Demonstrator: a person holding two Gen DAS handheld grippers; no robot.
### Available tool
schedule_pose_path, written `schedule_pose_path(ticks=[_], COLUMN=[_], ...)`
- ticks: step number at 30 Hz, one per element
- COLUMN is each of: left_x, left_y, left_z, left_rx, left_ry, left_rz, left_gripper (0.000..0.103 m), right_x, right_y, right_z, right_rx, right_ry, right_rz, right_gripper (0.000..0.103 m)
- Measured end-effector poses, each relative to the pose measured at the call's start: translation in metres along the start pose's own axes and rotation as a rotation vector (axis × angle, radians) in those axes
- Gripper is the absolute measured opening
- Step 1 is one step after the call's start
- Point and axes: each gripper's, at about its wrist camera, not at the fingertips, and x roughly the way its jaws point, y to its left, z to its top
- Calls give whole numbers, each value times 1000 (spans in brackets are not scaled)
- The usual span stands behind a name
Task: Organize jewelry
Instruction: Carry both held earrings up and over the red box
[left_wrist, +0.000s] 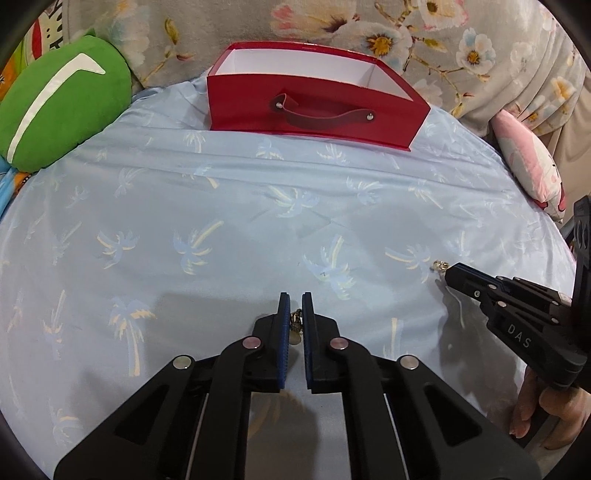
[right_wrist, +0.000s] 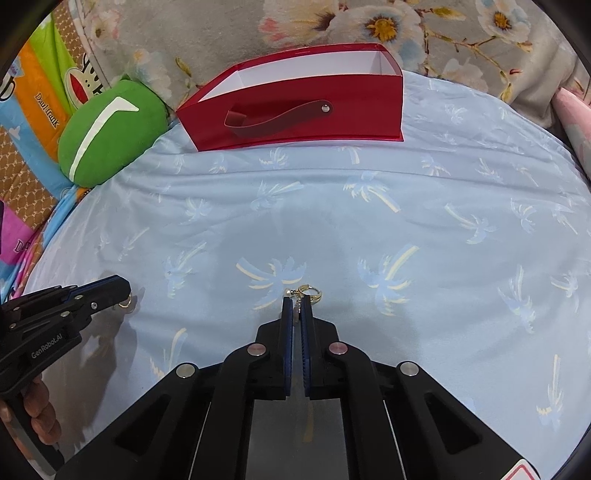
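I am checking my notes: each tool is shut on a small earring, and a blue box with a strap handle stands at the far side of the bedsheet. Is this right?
Not quite: the box is red, not blue, as both wrist views show. The rest holds: the left tool and the right tool are each shut on an earring, on the bedsheet.

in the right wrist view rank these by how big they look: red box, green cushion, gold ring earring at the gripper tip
1. Red cardboard box with strap handle
2. Green plush cushion with white stripe
3. Small gold ring earring, by far the smallest, although nearest the camera
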Motion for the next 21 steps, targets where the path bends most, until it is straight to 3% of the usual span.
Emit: schedule_pose_path(ticks=[10,21], left_x=[-17,-42], left_y=[13,33], left_z=[10,37], left_rx=[-33,-52], left_ry=[-36,-112], left_rz=[11,53], left_gripper=[5,5], right_x=[-21,-56], right_y=[-6,-11], right_z=[9,42], right_rx=[17,3], right_ry=[-53,-155], right_rz=[6,4], right_gripper=[4,4])
